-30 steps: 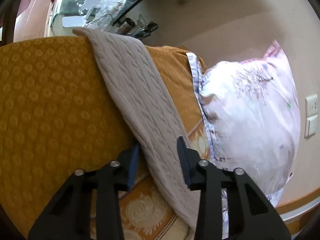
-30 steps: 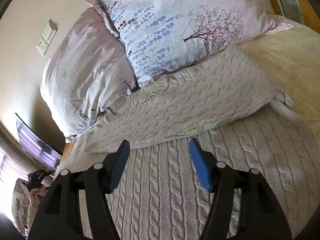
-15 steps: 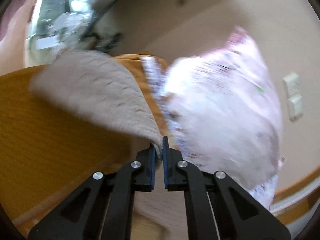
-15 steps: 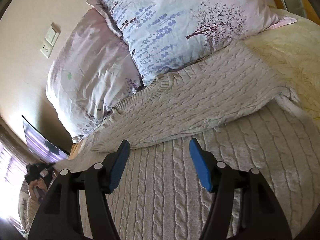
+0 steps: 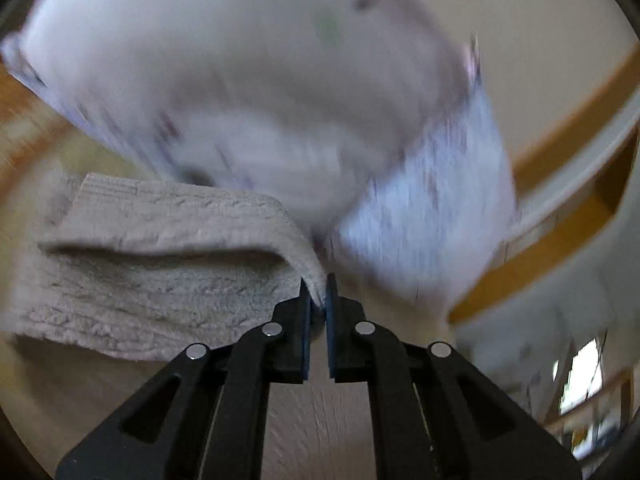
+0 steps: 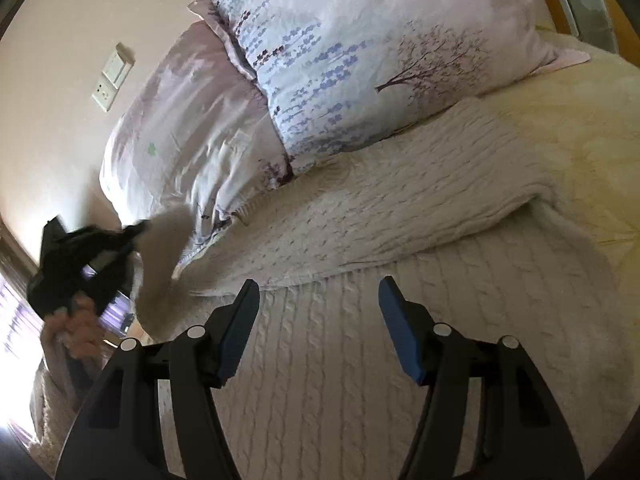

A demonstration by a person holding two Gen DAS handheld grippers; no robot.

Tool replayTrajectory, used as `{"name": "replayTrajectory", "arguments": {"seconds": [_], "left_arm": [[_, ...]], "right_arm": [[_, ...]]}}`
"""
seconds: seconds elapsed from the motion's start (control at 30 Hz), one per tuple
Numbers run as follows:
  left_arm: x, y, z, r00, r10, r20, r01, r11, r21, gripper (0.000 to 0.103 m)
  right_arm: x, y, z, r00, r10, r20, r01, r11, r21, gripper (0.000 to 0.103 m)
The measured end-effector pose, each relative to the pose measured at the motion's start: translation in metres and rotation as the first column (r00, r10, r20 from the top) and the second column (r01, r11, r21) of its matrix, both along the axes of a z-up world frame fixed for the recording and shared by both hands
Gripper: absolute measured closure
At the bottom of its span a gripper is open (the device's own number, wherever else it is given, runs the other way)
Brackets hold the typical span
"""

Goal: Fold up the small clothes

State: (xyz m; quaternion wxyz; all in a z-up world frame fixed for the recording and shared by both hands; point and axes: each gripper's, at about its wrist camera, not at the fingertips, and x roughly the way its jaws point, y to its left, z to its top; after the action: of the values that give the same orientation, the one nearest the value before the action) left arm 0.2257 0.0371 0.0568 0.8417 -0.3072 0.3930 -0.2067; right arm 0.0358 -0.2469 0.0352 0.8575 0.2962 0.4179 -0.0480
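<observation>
A beige cable-knit sweater (image 6: 360, 340) lies spread on the bed, one sleeve (image 6: 400, 216) folded across its upper body below the pillows. My left gripper (image 5: 318, 300) is shut on the other sleeve (image 5: 160, 264) and holds it lifted; the view is blurred. In the right wrist view that gripper (image 6: 128, 240) shows at the far left with the sleeve end (image 6: 164, 248) hanging from it. My right gripper (image 6: 320, 328) is open and empty, hovering just above the sweater's body.
Two floral pillows (image 6: 360, 48) lean against the wall at the head of the bed, also blurred in the left wrist view (image 5: 260, 92). A cream bedspread (image 6: 580, 128) lies to the right. A wall socket (image 6: 112, 78) is on the left wall.
My left gripper closed on the sleeve, lifted it and swung it toward the sweater's body and pillows. My right gripper stayed open, almost still.
</observation>
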Motion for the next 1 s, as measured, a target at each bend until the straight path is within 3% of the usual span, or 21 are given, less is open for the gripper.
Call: {"name": "replayTrajectory", "arguments": {"seconds": [0.07, 0.13, 0.3, 0.43, 0.6, 0.7, 0.83, 0.93, 0.97, 1.0], "left_arm": [[0.002, -0.029, -0.024, 0.996, -0.064, -0.066, 0.066, 0.997, 0.037, 0.095], [-0.001, -0.043, -0.041, 0.988, -0.093, -0.119, 0.102, 0.993, 0.066, 0.086], [-0.031, -0.005, -0.041, 0.990, -0.092, -0.109, 0.093, 0.996, 0.006, 0.056], [-0.049, 0.052, -0.032, 0.997, 0.026, -0.069, -0.021, 0.997, 0.076, 0.056], [-0.048, 0.104, -0.044, 0.984, 0.144, -0.101, -0.128, 0.980, 0.153, 0.061], [-0.046, 0.114, -0.052, 0.983, 0.146, -0.115, -0.126, 0.979, 0.162, 0.069], [-0.047, 0.116, -0.054, 0.985, 0.135, -0.109, -0.118, 0.982, 0.151, 0.069], [-0.048, 0.119, -0.055, 0.986, 0.127, -0.107, -0.113, 0.984, 0.135, 0.069], [-0.047, 0.118, -0.056, 0.986, 0.126, -0.107, -0.112, 0.985, 0.128, 0.069], [-0.047, 0.119, -0.057, 0.986, 0.125, -0.107, -0.112, 0.986, 0.122, 0.069]], "right_arm": [[-0.002, -0.005, 0.004, 1.000, -0.003, -0.015, 0.002, 1.000, -0.017, 0.039], [0.000, -0.006, 0.009, 0.999, 0.012, -0.037, -0.013, 0.999, -0.045, 0.039], [0.025, 0.016, 0.033, 0.983, 0.180, -0.046, -0.184, 0.972, -0.145, 0.039], [0.060, 0.063, 0.036, 0.921, 0.385, -0.048, -0.387, 0.898, -0.211, 0.042], [0.115, 0.152, 0.022, 0.767, 0.637, -0.068, -0.629, 0.728, -0.273, 0.054], [0.141, 0.193, -0.002, 0.706, 0.698, -0.123, -0.698, 0.656, -0.285, 0.061], [0.157, 0.228, -0.038, 0.654, 0.720, -0.233, -0.751, 0.578, -0.320, 0.061], [0.158, 0.234, -0.056, 0.647, 0.707, -0.284, -0.757, 0.553, -0.348, 0.061], [0.157, 0.234, -0.059, 0.656, 0.697, -0.289, -0.749, 0.552, -0.367, 0.065], [0.157, 0.231, -0.061, 0.680, 0.674, -0.288, -0.726, 0.566, -0.390, 0.085]]}}
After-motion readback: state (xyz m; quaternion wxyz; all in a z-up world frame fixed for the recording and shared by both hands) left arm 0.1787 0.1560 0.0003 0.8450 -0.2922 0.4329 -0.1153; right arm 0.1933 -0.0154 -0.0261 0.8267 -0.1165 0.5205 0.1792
